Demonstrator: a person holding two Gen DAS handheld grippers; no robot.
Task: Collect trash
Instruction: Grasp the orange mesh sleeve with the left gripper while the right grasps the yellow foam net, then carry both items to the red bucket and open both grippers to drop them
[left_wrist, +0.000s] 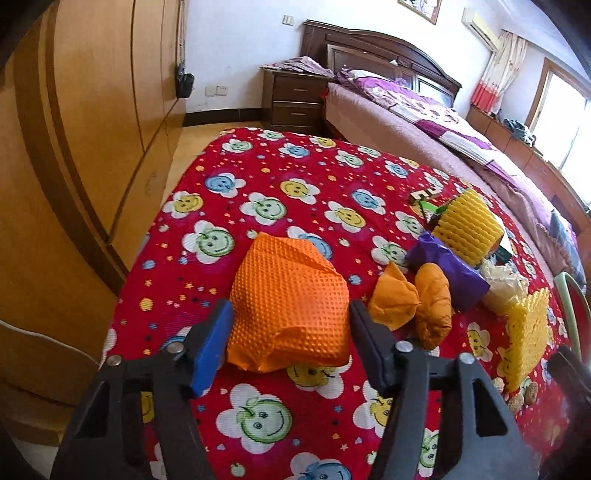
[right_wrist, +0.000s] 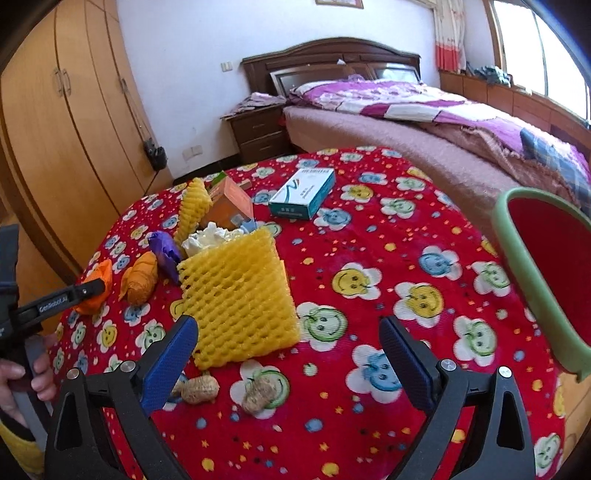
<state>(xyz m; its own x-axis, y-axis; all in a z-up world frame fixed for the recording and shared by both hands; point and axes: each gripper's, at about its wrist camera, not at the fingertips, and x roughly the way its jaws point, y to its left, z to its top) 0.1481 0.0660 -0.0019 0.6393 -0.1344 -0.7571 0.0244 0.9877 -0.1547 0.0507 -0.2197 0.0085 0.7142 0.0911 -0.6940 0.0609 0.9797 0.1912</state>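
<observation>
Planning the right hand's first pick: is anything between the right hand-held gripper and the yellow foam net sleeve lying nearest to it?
Nothing visible. The right hand-held gripper stands open, and only bare red smiley-flower tablecloth separates it from the flat yellow foam net sleeve. The peanut shells lie closer in, beneath the gripper.

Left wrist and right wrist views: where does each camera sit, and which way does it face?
Left wrist: on the left gripper, looking down across the red smiley-flower tablecloth; its fingers flank an orange dimpled wrapper.
Right wrist: on the right gripper, open, facing a flat yellow foam net; a hand holding the left gripper shows left.
Shared: tablecloth, net, bed.
</observation>
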